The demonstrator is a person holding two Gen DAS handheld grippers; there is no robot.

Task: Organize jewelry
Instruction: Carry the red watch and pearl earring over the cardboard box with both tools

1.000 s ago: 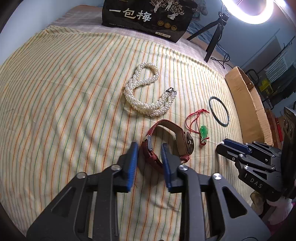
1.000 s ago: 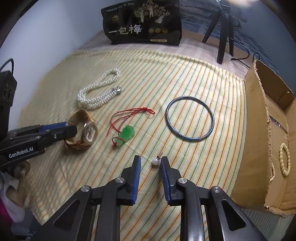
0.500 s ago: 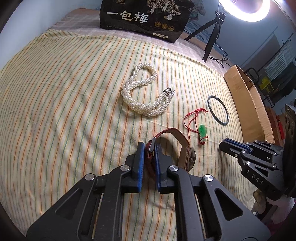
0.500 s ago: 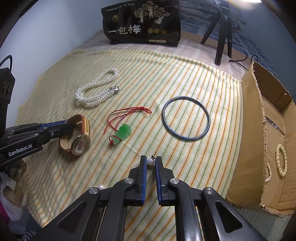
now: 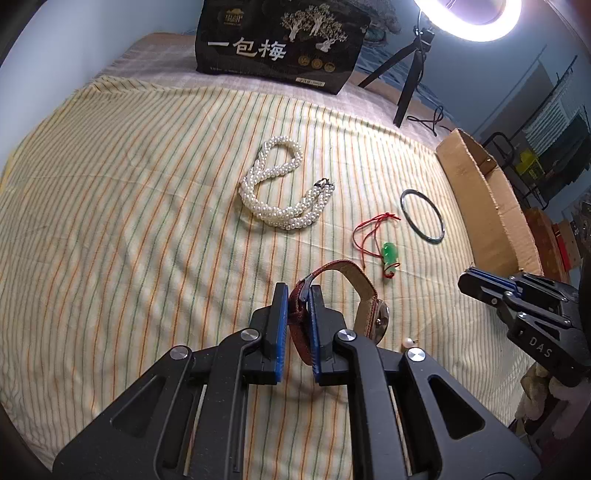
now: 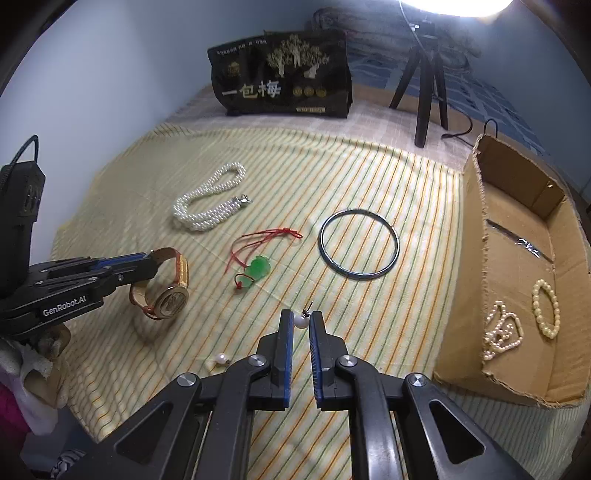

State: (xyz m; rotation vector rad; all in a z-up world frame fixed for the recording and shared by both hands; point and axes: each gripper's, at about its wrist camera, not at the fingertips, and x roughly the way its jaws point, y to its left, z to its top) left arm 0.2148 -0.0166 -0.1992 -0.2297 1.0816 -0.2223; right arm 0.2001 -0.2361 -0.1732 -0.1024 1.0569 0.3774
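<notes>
My left gripper (image 5: 298, 293) is shut on the red-brown strap of a wristwatch (image 5: 364, 295); the watch (image 6: 173, 291) hangs from it just above the striped cloth (image 5: 129, 221), and the left gripper (image 6: 147, 260) also shows in the right wrist view. My right gripper (image 6: 301, 319) is shut on a pearl earring (image 6: 301, 321), lifted off the cloth; it shows at the right edge of the left wrist view (image 5: 467, 280). A second pearl earring (image 6: 221, 358) lies loose on the cloth. A pearl necklace (image 5: 284, 195), a green pendant on red cord (image 6: 258, 267) and a dark bangle (image 6: 359, 249) lie on the cloth.
An open cardboard box (image 6: 517, 266) stands at the right, holding a bead bracelet (image 6: 546, 308) and a pearl chain (image 6: 500, 332). A black printed bag (image 6: 282, 75) and a tripod (image 6: 424, 85) with a ring light (image 5: 469, 18) stand at the back.
Both grippers closed: the left on the watch strap, the right on the pearl earring. Both items have since been raised off the cloth, and the second earring came into sight.
</notes>
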